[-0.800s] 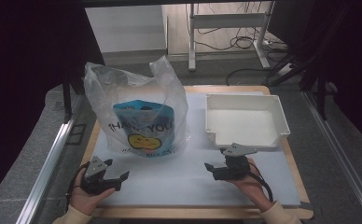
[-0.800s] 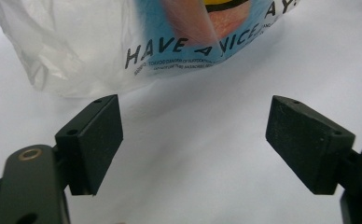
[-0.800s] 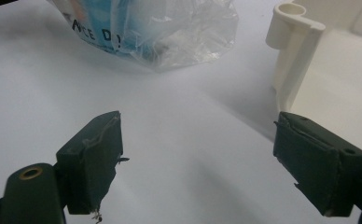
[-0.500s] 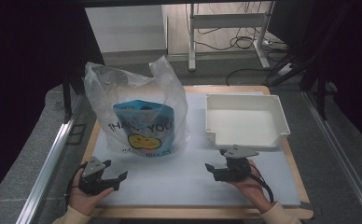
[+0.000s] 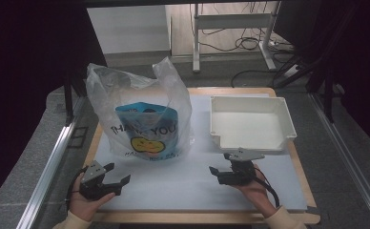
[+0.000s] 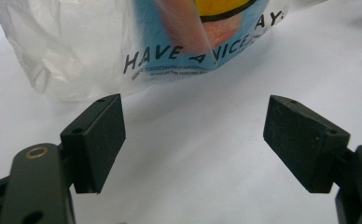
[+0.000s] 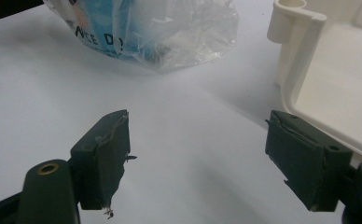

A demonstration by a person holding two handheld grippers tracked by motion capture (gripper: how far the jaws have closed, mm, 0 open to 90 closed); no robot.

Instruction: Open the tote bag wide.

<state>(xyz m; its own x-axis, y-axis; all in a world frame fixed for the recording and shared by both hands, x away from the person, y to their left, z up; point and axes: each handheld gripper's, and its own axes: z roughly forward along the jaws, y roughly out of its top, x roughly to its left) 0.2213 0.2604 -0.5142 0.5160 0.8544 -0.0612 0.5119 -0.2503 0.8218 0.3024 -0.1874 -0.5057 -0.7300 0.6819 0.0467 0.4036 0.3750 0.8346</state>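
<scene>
A clear plastic bag (image 5: 142,121) printed with "THANK YOU" and a yellow smiley stands at the back left of the white mat; a blue packet shows through it. In the high view my left gripper (image 5: 118,172) rests in a hand at the front left, below the bag, jaws open and empty. My right gripper (image 5: 219,163) is held at the front right, just in front of the white tray (image 5: 288,126), also open and empty. In the left gripper view the bag (image 6: 160,42) lies ahead of my left gripper (image 6: 195,135). In the right gripper view my right gripper (image 7: 198,154) points between the bag (image 7: 160,32) and the tray (image 7: 309,51).
The white mat (image 5: 173,186) covers a wooden table (image 5: 197,217). The tray holds nothing that I can see. A metal rail (image 5: 49,167) runs along the left side, and cables and a stand's legs (image 5: 231,21) lie on the floor beyond the table.
</scene>
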